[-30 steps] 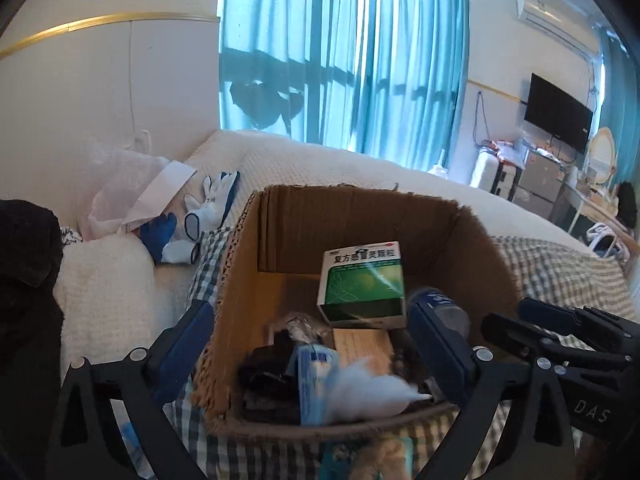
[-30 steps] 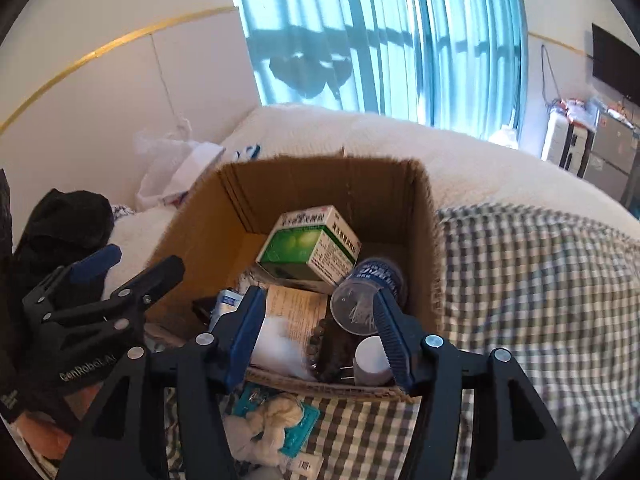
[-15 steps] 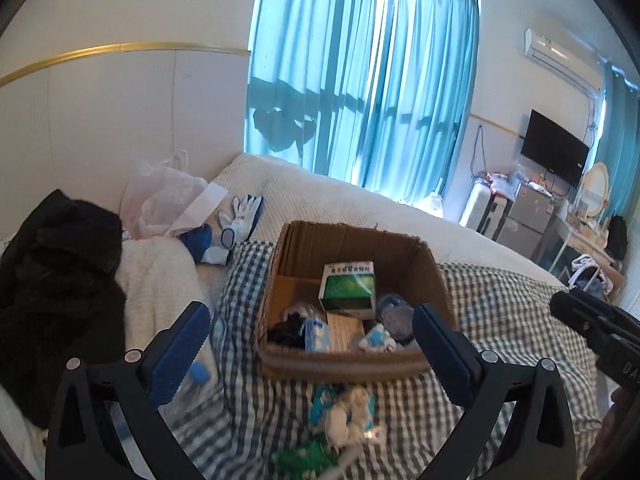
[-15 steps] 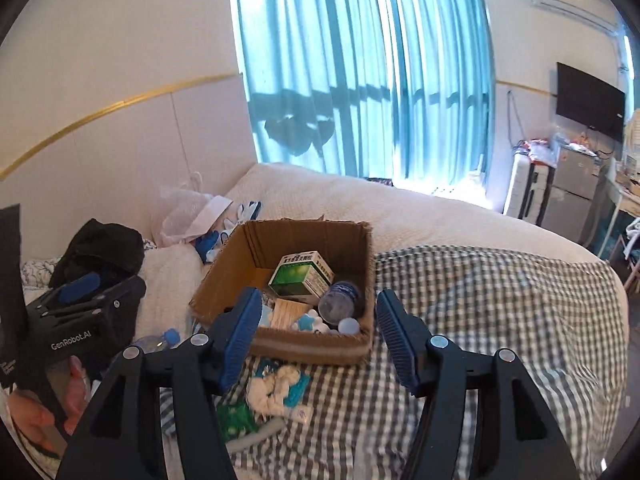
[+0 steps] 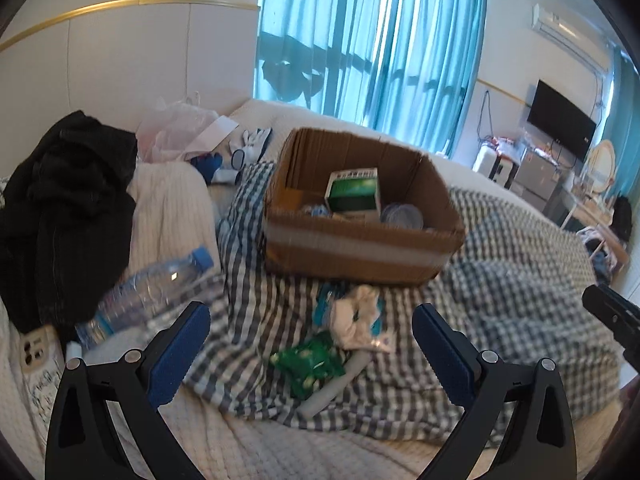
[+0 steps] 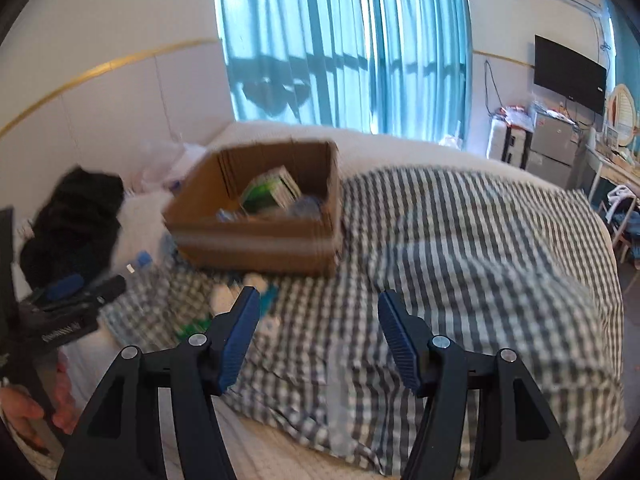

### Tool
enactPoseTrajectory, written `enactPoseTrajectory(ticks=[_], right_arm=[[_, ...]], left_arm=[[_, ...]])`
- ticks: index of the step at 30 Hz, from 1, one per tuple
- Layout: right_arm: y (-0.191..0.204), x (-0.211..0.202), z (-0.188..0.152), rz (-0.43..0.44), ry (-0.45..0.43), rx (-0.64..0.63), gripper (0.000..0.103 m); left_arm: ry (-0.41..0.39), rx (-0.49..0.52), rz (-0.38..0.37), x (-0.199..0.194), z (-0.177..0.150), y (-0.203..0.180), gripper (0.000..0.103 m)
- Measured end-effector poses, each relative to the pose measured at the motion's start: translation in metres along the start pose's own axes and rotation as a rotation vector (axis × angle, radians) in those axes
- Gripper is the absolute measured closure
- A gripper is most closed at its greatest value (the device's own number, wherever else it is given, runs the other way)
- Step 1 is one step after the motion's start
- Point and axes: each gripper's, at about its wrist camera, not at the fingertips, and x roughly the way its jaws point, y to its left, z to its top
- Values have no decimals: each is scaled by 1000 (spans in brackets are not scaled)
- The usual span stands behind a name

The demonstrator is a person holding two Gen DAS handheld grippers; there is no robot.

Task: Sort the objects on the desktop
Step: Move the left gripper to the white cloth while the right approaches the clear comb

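— Where's the cardboard box?

— On the checked blanket, a green medicine carton inside it. A white cloth bundle and green packet lie just in front of the box, a water bottle to its left.

— The grippers?

— Left gripper and right gripper both hover short of the box, fingers spread wide, holding nothing.
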Motion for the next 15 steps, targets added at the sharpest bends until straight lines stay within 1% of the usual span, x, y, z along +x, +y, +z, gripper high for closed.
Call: enactPoseTrajectory(ticks=[2,5,7,9,11,12,14,15], right_arm=[[-3,16,-18,0,29,9,42],[-8,44,-40,12,82,36,42],[-11,61,-52,9,110,39,42],[-9,79,-64,-13,134,0,42],[-8,96,-76,-67,148,-33,42],[-8,106,-83,-64,166,-28,42],[-16,124,-91,-75,219,-19,42],[-19,128,-92,-88,220,-18,42]], left_arm=[[-5,10,4,9,-19,-1,0],[24,16,-15,27,-38,-5,0],[44,22,-8,44,-47,-8,0],[44,28,-11,59,-55,-11,0],[26,35,-18,72,-64,-13,0],[29,30,-18,81,-67,-14,0],[59,30,-50,97,-70,-17,0],[70,36,-60,103,-71,-19,0]])
